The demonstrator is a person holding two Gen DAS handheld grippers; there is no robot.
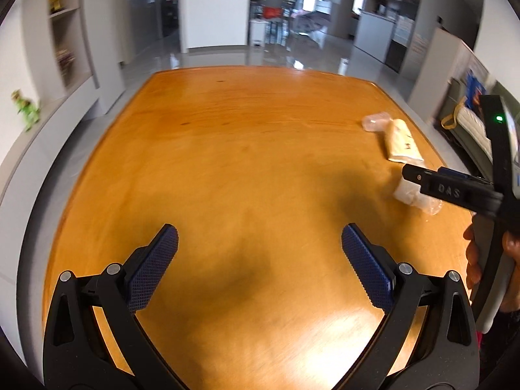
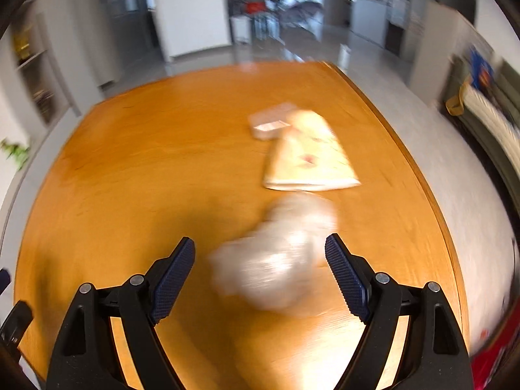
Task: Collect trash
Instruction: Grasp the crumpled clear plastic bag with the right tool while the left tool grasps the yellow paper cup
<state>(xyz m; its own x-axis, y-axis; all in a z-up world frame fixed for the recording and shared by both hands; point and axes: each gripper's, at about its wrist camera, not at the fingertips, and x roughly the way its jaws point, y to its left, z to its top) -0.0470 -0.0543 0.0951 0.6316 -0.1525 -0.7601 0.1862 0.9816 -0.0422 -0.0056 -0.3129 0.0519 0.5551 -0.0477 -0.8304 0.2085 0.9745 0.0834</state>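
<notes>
Three pieces of trash lie on the right side of an orange wooden table [image 1: 227,149]: a clear plastic container [image 1: 375,122], a pale yellow paper bag [image 1: 403,144] and a crumpled clear plastic wrapper [image 1: 417,198]. My left gripper [image 1: 260,230] is open over bare wood, well to the left of them. The right gripper [image 2: 260,243] is open too. The blurred wrapper [image 2: 276,260] lies on the table partly between its fingers, and the pads do not press on it. Beyond it lie the bag [image 2: 308,159] and the container [image 2: 271,123]. In the left wrist view the right gripper [image 1: 419,175] hangs over the wrapper, held by a hand [image 1: 471,253].
The table's right edge [image 2: 422,175] runs close to the trash, with grey floor beyond it. A sofa [image 2: 487,123] stands at the far right. Shelves [image 1: 65,48] and a green toy [image 1: 27,112] are on the left. Both views are motion-blurred.
</notes>
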